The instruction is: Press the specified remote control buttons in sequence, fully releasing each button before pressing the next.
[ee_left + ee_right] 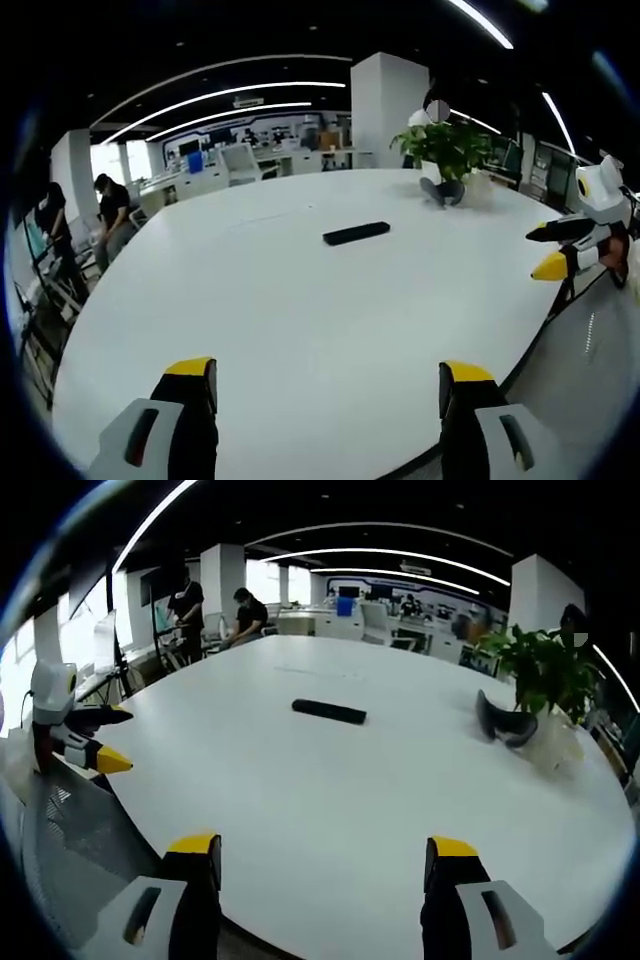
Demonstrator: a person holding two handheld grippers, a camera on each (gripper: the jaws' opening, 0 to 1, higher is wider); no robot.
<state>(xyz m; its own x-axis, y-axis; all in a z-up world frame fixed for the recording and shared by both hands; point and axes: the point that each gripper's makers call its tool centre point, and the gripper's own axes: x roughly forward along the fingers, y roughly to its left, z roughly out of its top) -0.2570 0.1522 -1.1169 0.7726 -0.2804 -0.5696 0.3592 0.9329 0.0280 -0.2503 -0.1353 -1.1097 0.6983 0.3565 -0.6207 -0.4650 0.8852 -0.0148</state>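
Wide white table [300, 300] in an open office; black remote [356, 233] mid-table, potted plant [447, 150] beyond it. Left gripper [328, 385] and right gripper [325, 865] gaping, empty.

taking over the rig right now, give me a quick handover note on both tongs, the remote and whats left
Left tongs: open, holding nothing, low over the near edge of the large white oval table.
Right tongs: open, holding nothing, also at the table's near edge.
Flat black rectangular remote control: lying flat near the middle of the table, apart from both tongs. Which way its buttons face cannot be made out.
Also there: a green leafy potted plant with a dark object at its base, at the far side.
Done: no press is under way.
Left: approach the remote and, as far as these views show, work through the presses.
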